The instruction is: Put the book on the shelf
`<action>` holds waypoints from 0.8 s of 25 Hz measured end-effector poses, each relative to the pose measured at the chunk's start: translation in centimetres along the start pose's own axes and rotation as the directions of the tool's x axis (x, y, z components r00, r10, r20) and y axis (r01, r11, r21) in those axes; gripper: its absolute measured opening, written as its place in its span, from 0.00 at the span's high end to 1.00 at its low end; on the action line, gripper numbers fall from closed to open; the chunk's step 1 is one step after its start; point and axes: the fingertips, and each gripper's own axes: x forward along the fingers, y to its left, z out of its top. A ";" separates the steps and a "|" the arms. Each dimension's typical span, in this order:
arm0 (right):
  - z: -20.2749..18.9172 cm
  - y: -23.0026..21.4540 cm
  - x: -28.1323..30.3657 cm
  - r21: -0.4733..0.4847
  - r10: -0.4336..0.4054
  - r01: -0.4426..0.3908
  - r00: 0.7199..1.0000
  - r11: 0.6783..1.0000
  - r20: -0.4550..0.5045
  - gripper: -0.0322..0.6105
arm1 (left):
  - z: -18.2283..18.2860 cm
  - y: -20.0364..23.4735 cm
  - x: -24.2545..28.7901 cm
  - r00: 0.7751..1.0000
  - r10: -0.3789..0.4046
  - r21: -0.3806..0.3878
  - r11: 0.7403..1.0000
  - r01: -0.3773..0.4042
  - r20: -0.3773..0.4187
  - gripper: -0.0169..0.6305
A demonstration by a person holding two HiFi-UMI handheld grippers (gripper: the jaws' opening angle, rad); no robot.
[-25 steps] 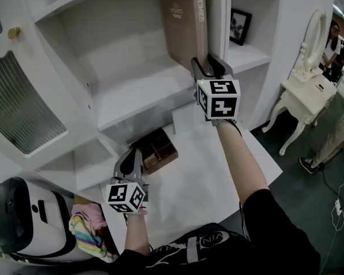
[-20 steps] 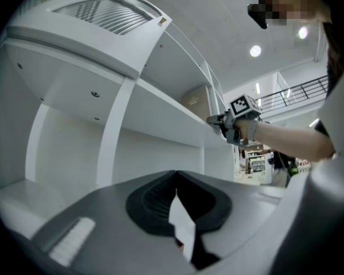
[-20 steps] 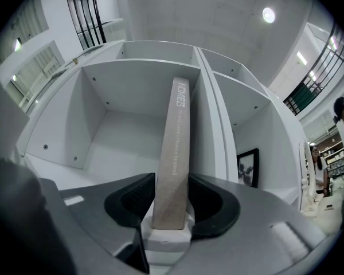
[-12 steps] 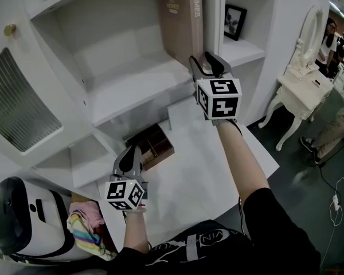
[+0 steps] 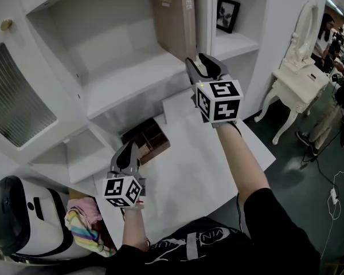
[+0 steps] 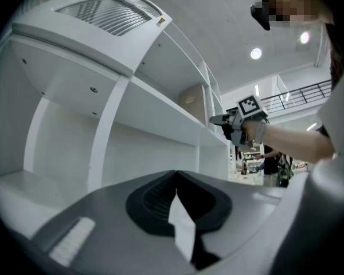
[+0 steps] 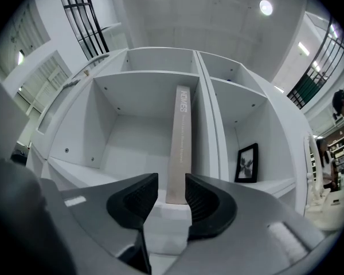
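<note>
Nearest, low in the head view, the left gripper (image 5: pixel 126 156) hangs over the flat white surface (image 5: pixel 195 171). Its fingers (image 6: pixel 152 202) are clenched tip to tip on nothing, and its own view shows them meeting, with only a pale sliver below the tips. Just beyond it a small brown wooden box (image 5: pixel 147 140) sits at the back of the surface, tucked under the shelf's lower board with its far part hidden. The surface lies bare across its middle and right, ending in a corner at the frame's right. Higher, at the frame's centre, the right gripper (image 5: pixel 202 67) is at the front edge of the white shelf unit (image 5: pixel 120 79). Its fingers (image 7: pixel 132 202) are released and closing, and its own view shows the tall beige hardback book (image 7: pixel 180 148) in the gap beyond them, with the pads off it. The book stands upright in the wide compartment, just beside the right divider, with open board to its left. The head view cuts off the book's top. The right gripper view shows it whole, though the spine print is too small to read. The left gripper view alone shows the right gripper side-on at the shelf edge. Right of the divider a black-framed picture (image 5: pixel 226 14) leans in the next compartment. Farthest right, a white dressing table (image 5: pixel 295 76) stands on the floor.
</note>
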 end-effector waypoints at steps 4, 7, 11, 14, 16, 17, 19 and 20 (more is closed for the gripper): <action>-0.3 0.6 -1.1 -0.003 0.019 -0.019 1.000 1.000 -0.003 0.77 | -0.3 -0.2 -0.5 1.000 0.001 -0.003 1.000 -0.001 -0.001 0.97; -0.8 0.9 -2.0 -0.001 0.033 -0.033 0.999 0.999 -0.007 0.84 | -0.4 -0.4 -0.8 1.000 0.003 -0.004 1.000 -0.004 -0.005 0.97; -1.4 1.3 -3.2 0.012 0.055 -0.055 0.998 0.998 -0.011 0.87 | -0.4 -0.5 -1.3 1.000 0.011 -0.004 1.000 -0.011 -0.004 0.97; -1.9 1.5 -4.3 0.032 0.076 -0.076 0.997 0.997 -0.007 0.89 | -0.2 -0.6 -1.6 1.000 0.019 0.007 1.000 -0.019 0.004 0.97; -2.2 1.6 -5.2 0.039 0.088 -0.088 0.996 0.995 -0.004 0.90 | 0.0 -0.7 -1.9 1.000 0.024 0.016 1.000 -0.024 0.008 0.97; -2.5 1.7 -5.7 0.041 0.092 -0.092 0.996 0.995 -0.005 0.90 | 0.1 -0.7 -2.1 1.000 0.026 0.020 0.999 -0.026 0.009 0.97; -3.1 1.8 -6.5 0.050 0.097 -0.097 0.995 0.994 -0.009 0.92 | 0.2 -0.7 -2.3 1.000 0.029 0.025 0.999 -0.029 0.008 0.97; -3.4 1.8 -6.9 0.057 0.100 -0.099 0.995 0.993 -0.012 0.92 | 0.2 -0.7 -2.5 0.999 0.031 0.026 0.999 -0.031 0.008 0.97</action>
